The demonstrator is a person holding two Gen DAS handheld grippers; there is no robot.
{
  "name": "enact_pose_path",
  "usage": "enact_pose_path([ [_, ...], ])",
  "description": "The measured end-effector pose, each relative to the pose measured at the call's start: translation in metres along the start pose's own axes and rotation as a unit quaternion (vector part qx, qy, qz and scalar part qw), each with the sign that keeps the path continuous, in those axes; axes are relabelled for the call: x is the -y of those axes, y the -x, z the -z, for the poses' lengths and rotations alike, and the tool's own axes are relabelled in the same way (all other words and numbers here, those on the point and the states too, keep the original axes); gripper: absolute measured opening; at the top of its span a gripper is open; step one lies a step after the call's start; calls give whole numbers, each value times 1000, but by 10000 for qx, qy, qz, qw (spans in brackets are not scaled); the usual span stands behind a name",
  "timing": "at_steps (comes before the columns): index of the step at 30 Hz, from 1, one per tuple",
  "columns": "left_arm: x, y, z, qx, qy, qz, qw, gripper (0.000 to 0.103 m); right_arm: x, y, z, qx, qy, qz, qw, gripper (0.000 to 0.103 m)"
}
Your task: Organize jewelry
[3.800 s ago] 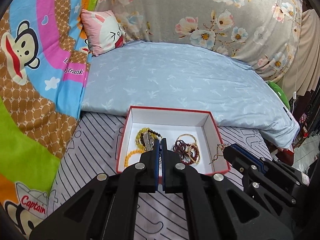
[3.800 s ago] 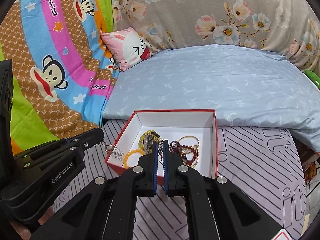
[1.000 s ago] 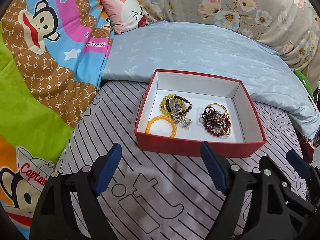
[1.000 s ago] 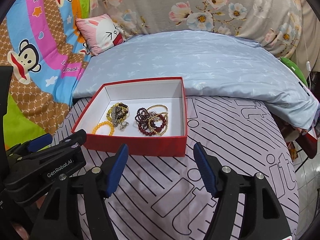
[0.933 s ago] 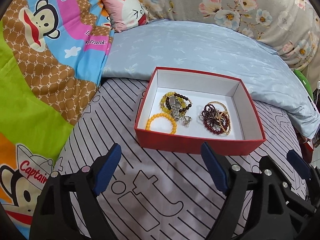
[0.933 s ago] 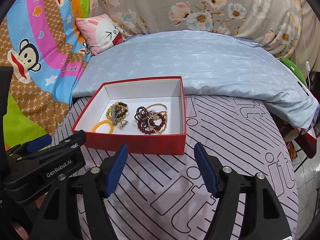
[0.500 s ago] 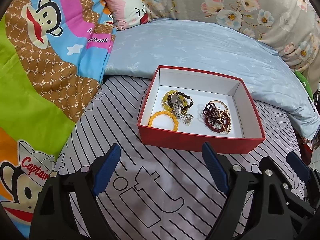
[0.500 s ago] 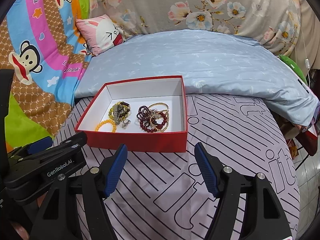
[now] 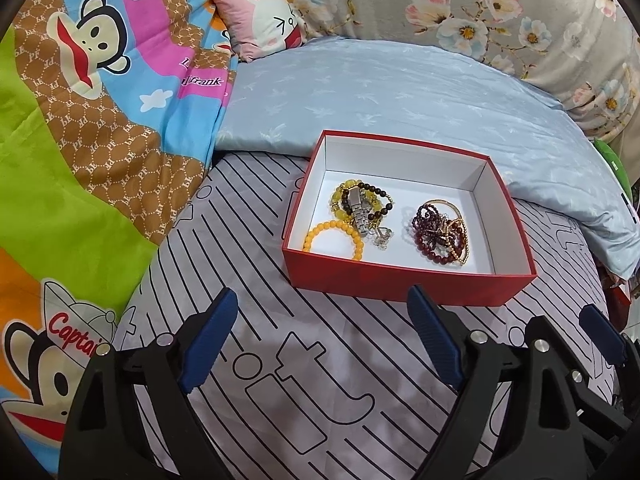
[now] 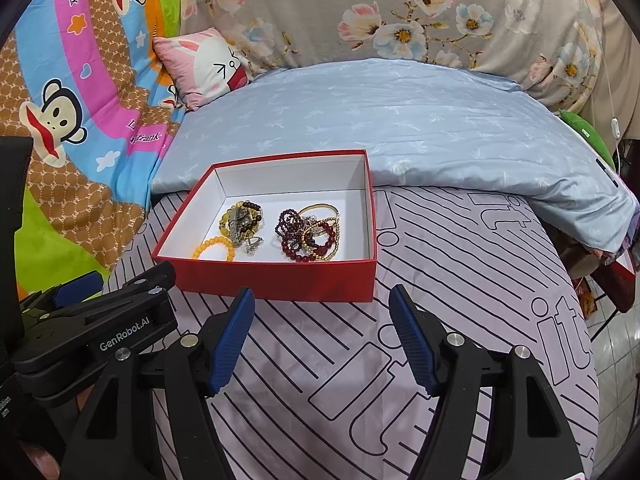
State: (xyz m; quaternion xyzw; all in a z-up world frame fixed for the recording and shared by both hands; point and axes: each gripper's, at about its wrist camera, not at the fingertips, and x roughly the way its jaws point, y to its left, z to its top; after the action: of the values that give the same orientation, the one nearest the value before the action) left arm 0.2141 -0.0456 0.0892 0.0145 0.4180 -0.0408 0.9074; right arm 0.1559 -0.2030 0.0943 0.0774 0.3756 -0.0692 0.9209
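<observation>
Left gripper (image 9: pixel 322 338): jaws stand wide apart and are opening a little more; nothing is between them. It hangs over the striped bedsheet (image 9: pixel 256 360), short of the near wall of the red box (image 9: pixel 400 282).
Right gripper (image 10: pixel 322 338): jaws apart, empty, also over the sheet in front of the box's near wall.
Jewelry: all inside the box. An orange bead bracelet (image 9: pixel 334 236) lies at the near left corner; a metal watch band (image 9: pixel 358 210) lies on yellow and dark beads toward the left wall; a heap of dark red beads and gold bangles (image 9: pixel 440 232) sits toward the right wall.
Risk, tangling: the red and gold heap looks knotted, so lifting one piece would probably drag the others out.
Risk, box: it stands on soft bedding, so a finger pressing on its wall could tip or slide it.
Risk, collision: both grippers are near each other, so reaching together may knock them.
</observation>
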Motion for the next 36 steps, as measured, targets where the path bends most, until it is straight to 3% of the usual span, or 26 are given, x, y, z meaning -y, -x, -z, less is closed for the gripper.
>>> enact_pose_path([
  [36, 3, 4, -2, 149, -130, -210, 9996, 82, -1, -1, 1, 11, 0, 16, 10000, 67],
])
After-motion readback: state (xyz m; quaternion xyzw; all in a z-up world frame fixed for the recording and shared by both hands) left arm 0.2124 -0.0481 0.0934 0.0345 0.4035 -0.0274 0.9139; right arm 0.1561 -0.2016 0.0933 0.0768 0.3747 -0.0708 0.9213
